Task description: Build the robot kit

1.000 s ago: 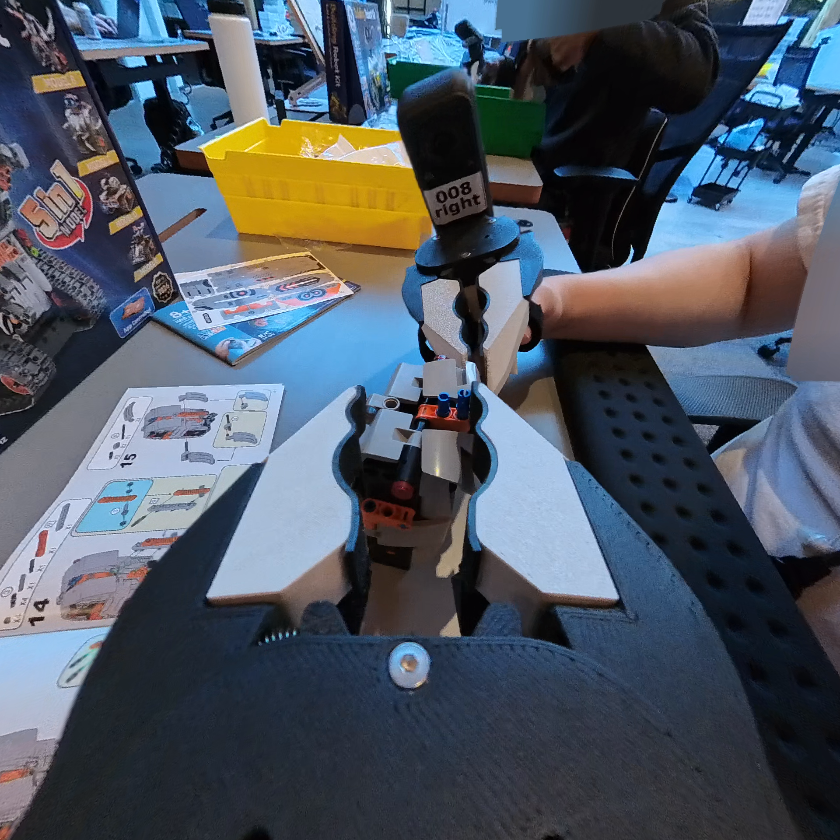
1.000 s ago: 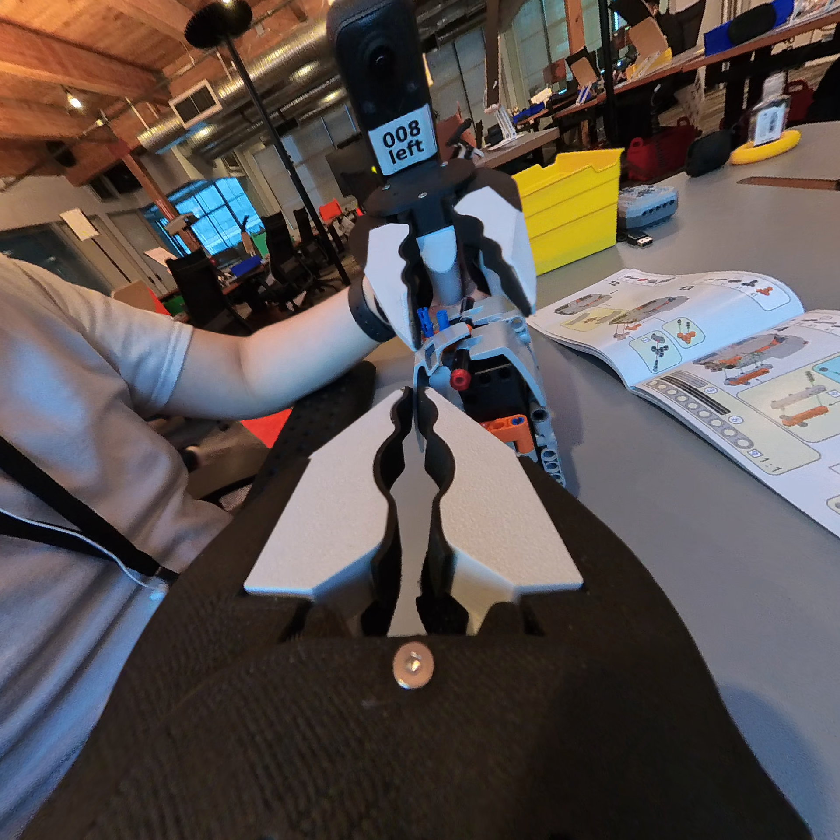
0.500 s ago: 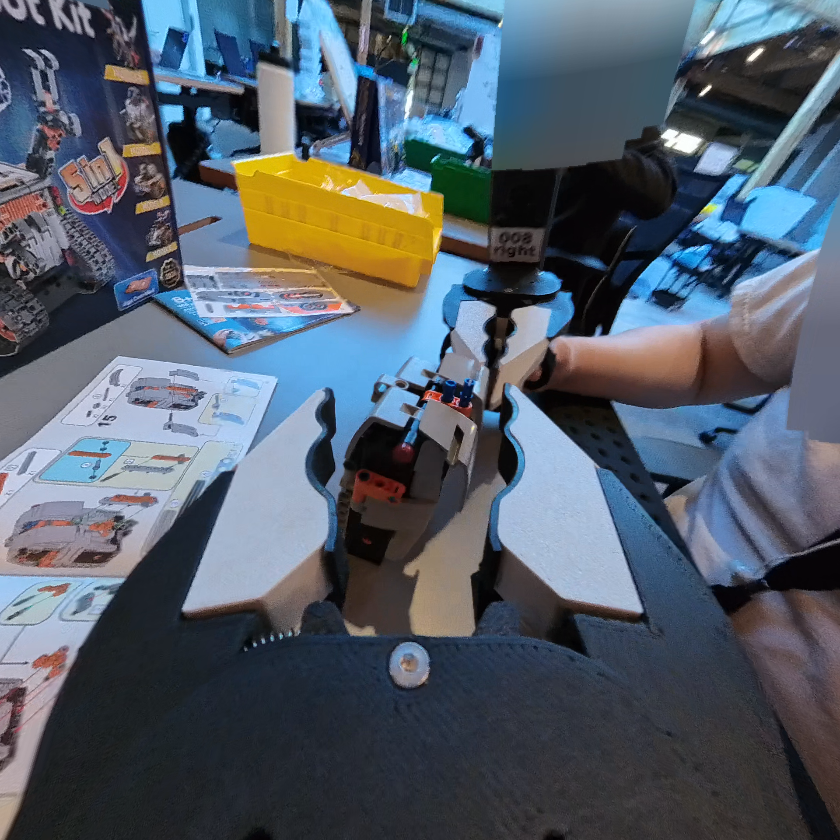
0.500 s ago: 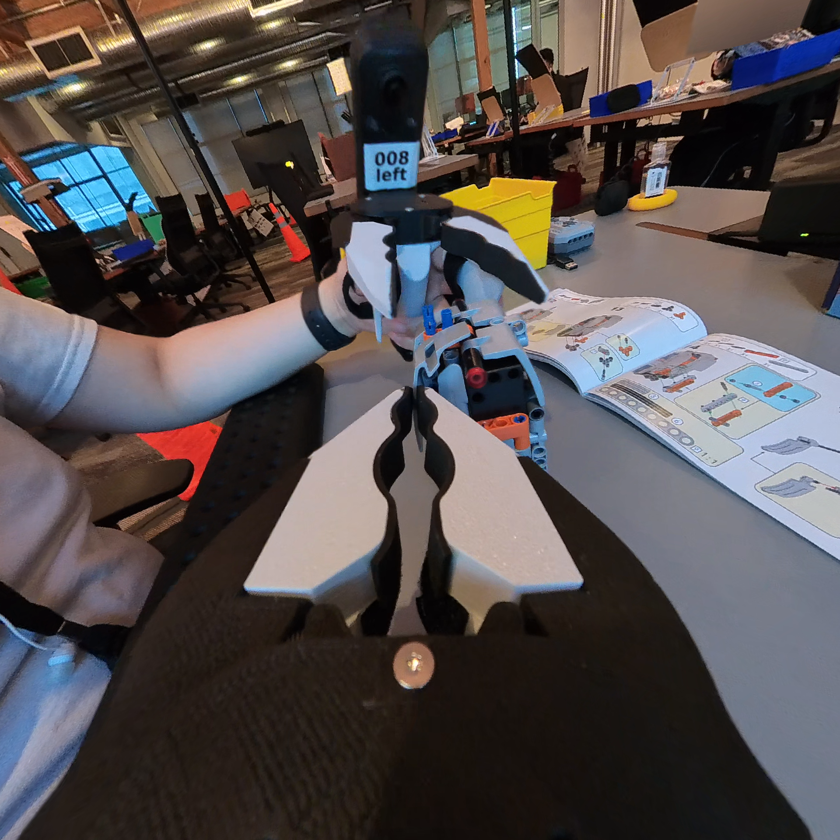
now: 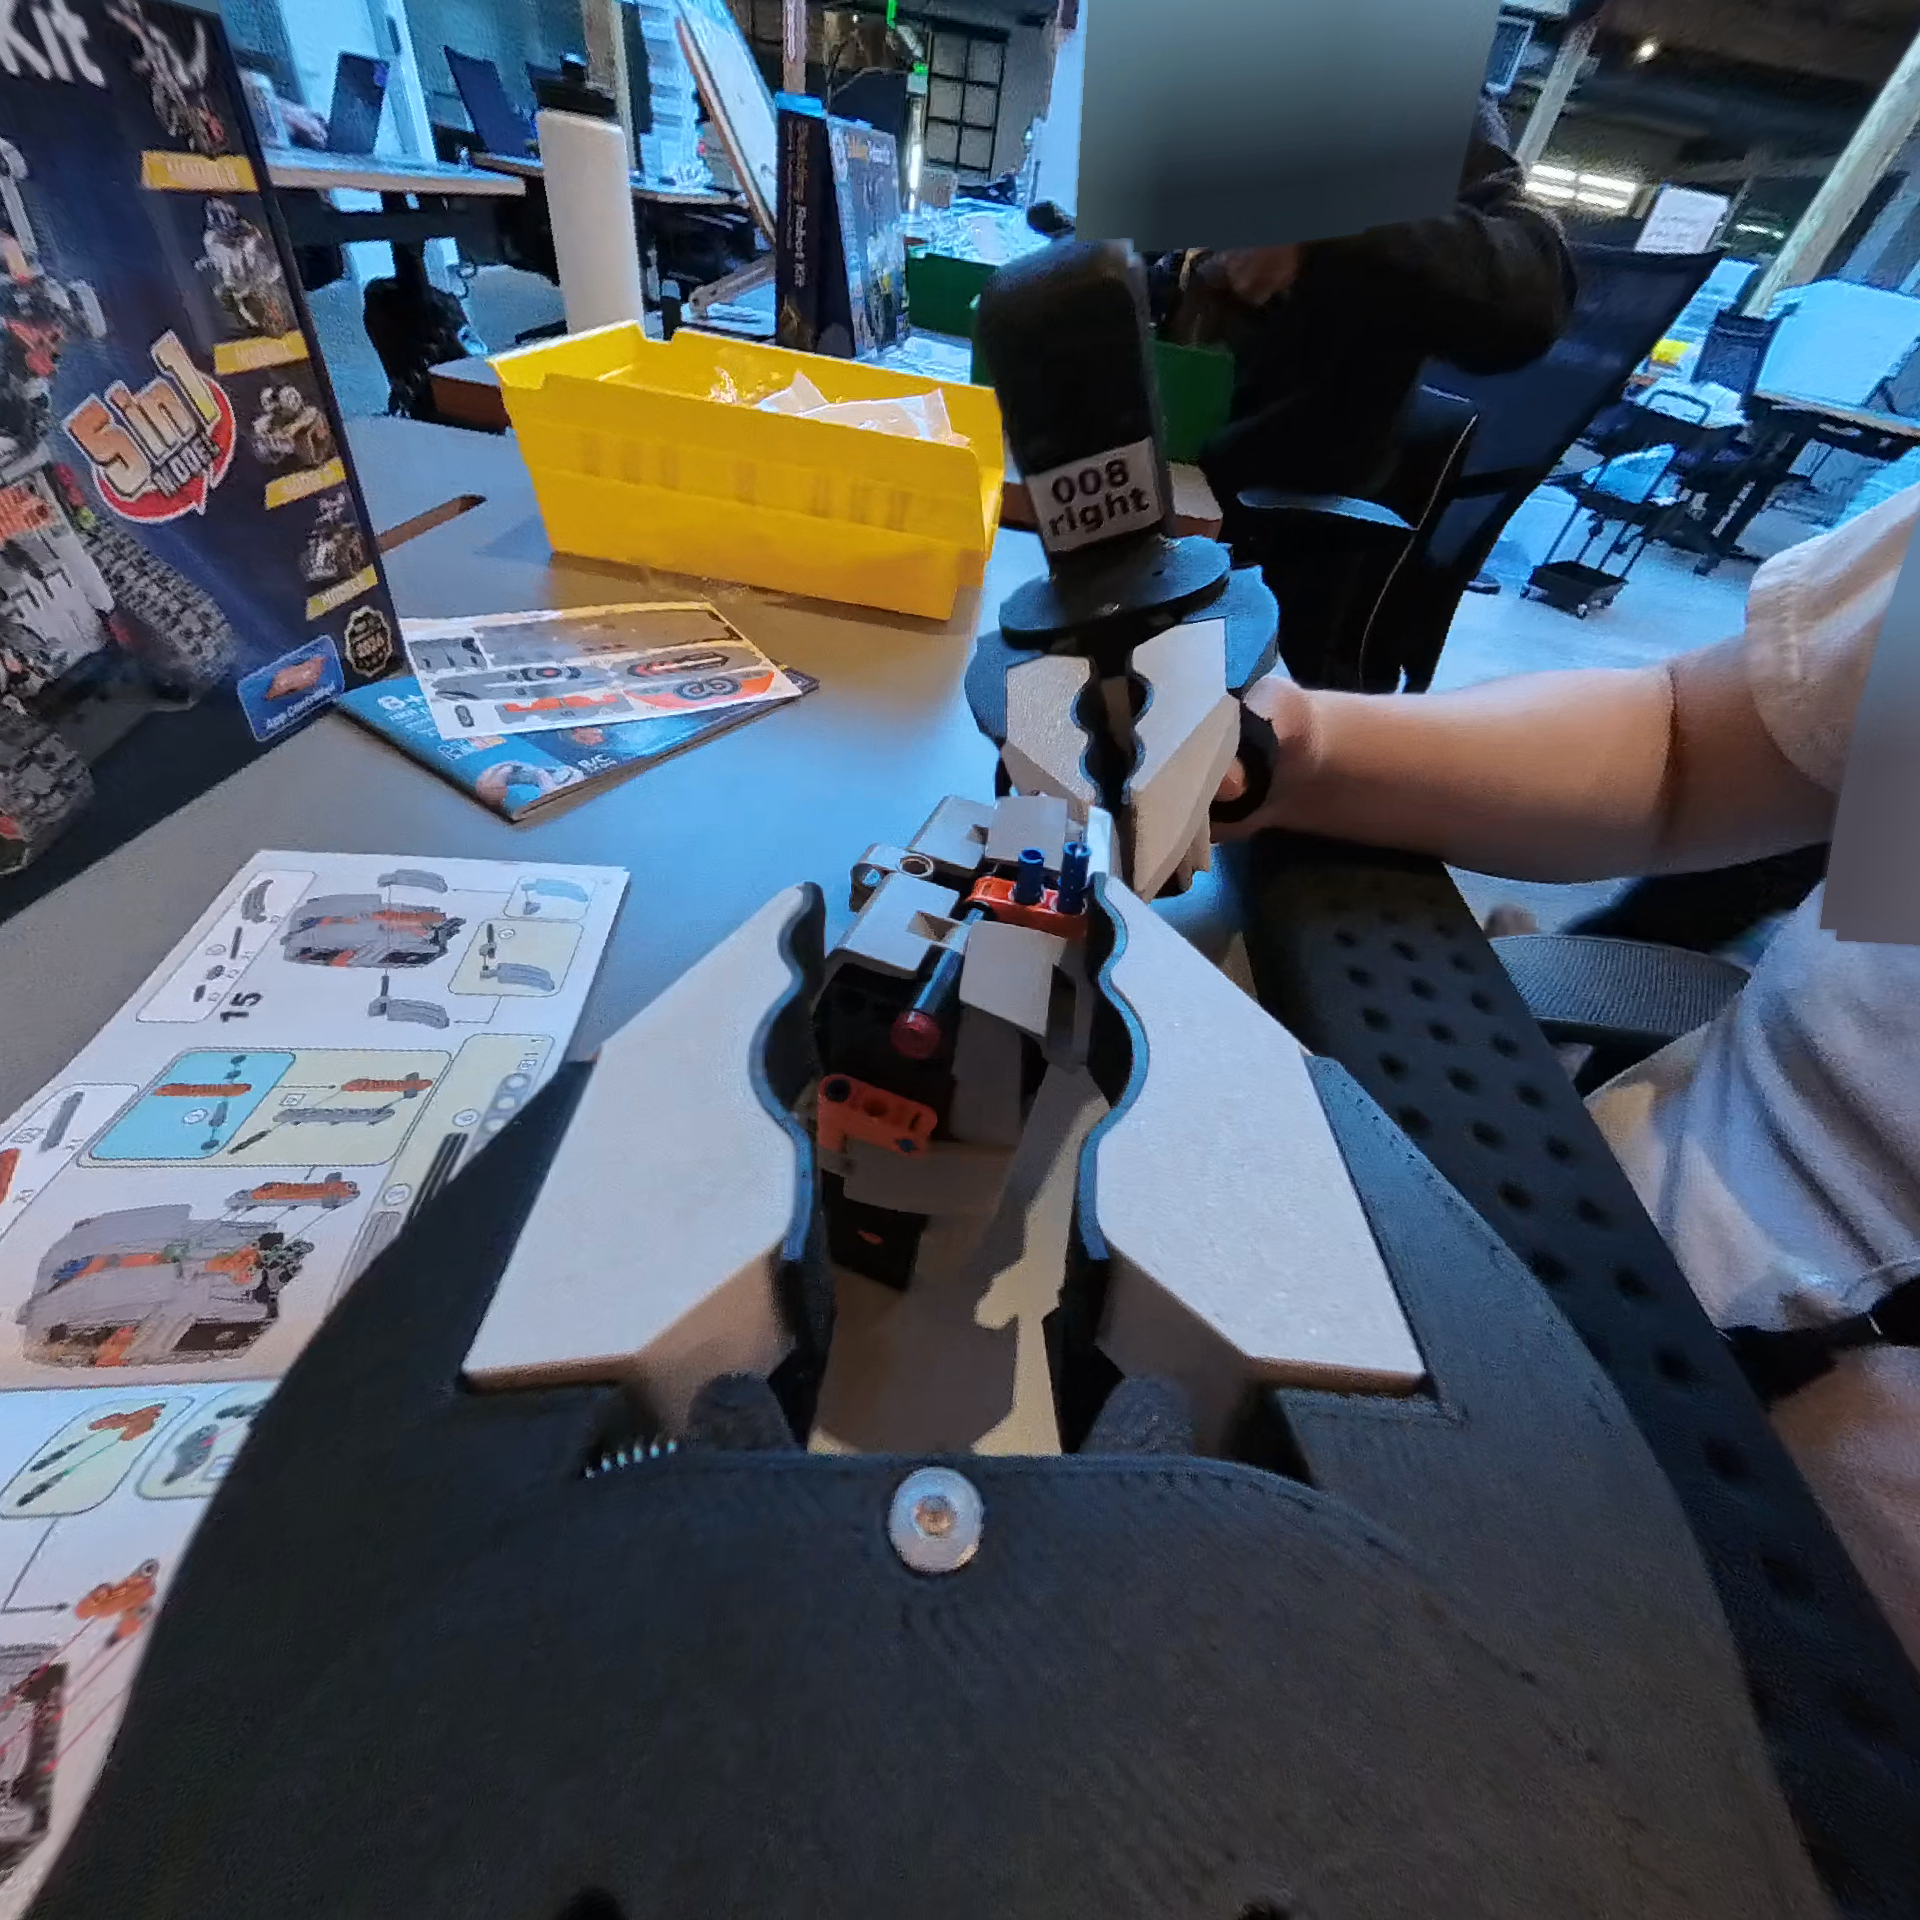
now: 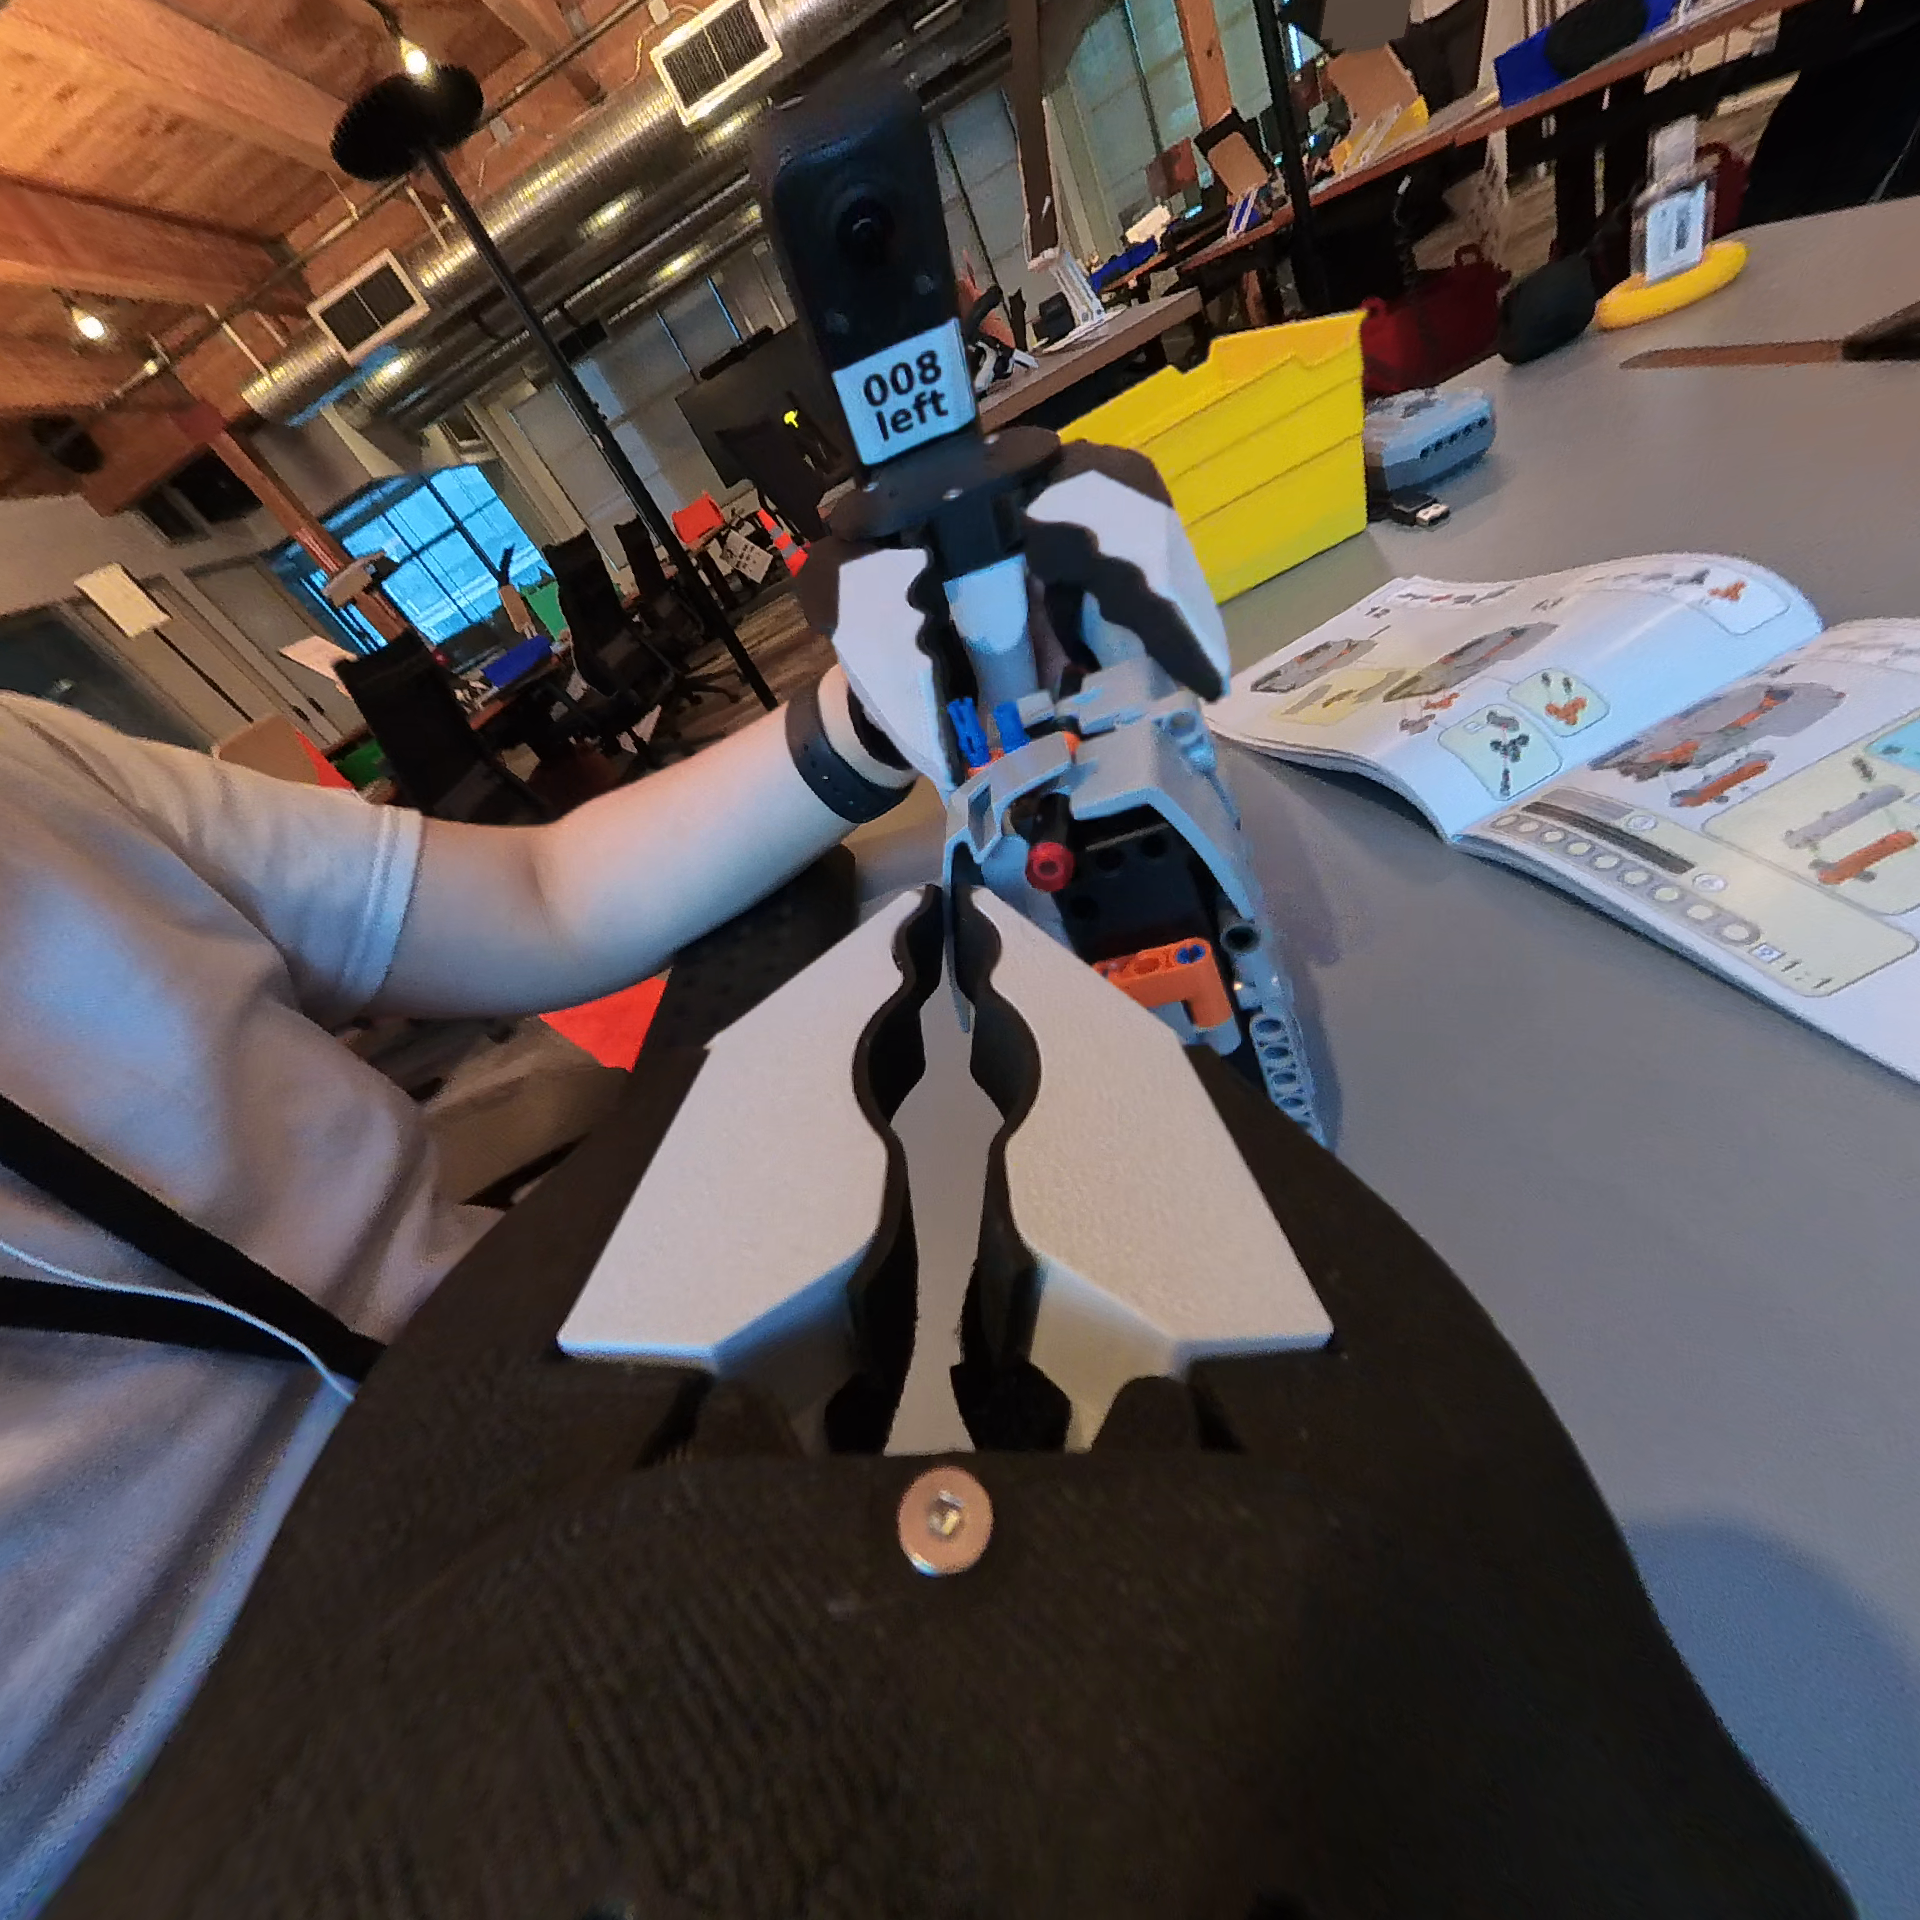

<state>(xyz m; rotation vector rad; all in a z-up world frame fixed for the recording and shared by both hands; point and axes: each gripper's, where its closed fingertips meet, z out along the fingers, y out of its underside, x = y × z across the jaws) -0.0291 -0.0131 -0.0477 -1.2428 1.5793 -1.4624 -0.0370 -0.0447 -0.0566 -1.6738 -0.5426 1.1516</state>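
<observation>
Two grippers meet at one grey brick model [image 5: 940,1049]: left gripper [image 5: 951,904] clamps it between its fingers, right gripper [image 6: 954,902] is nearly closed, tips touching the model.

The right hand-held gripper [image 6: 951,904] has its jaws nearly together, tips just at a grey brick model [image 6: 1122,831] at 12 o'clock. The left hand-held gripper [image 6: 1023,686] clasps the model's far end. An open instruction booklet [image 6: 1621,769] lies at 2 o'clock on the grey counter [image 6: 1558,1195].
</observation>
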